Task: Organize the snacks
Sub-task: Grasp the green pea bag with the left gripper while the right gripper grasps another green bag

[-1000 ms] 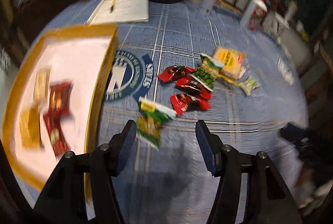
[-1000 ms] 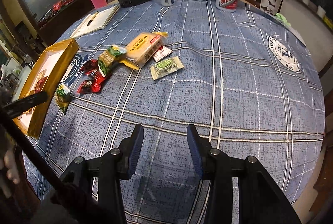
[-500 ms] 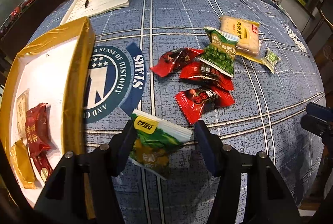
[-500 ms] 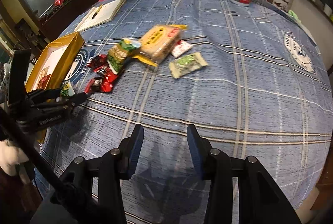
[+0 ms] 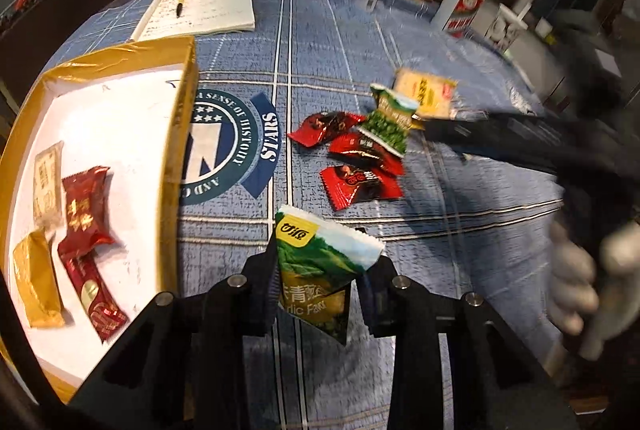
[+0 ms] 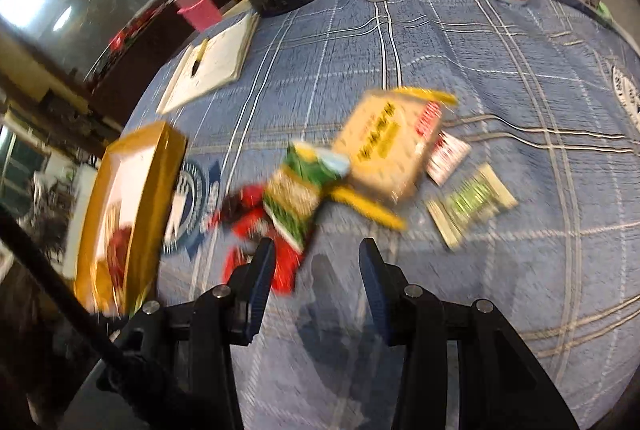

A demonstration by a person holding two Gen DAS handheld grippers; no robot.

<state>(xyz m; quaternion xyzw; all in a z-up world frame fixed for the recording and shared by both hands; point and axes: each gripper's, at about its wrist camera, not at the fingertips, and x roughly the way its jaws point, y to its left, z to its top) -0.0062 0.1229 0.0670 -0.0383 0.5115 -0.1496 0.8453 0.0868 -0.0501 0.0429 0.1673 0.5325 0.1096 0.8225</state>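
Three red packets between gold tray edge and right tool.

Your left gripper has closed its fingers on the green pea packet, which a second ago lay flat on the tablecloth ahead of the open jaws; the packet now stands pinched between the pads, raised off the cloth, just right of the gold tray; your right gripper, jaws apart as before, has swung in from bare cloth to just short of the red wrappers and the second green packet.
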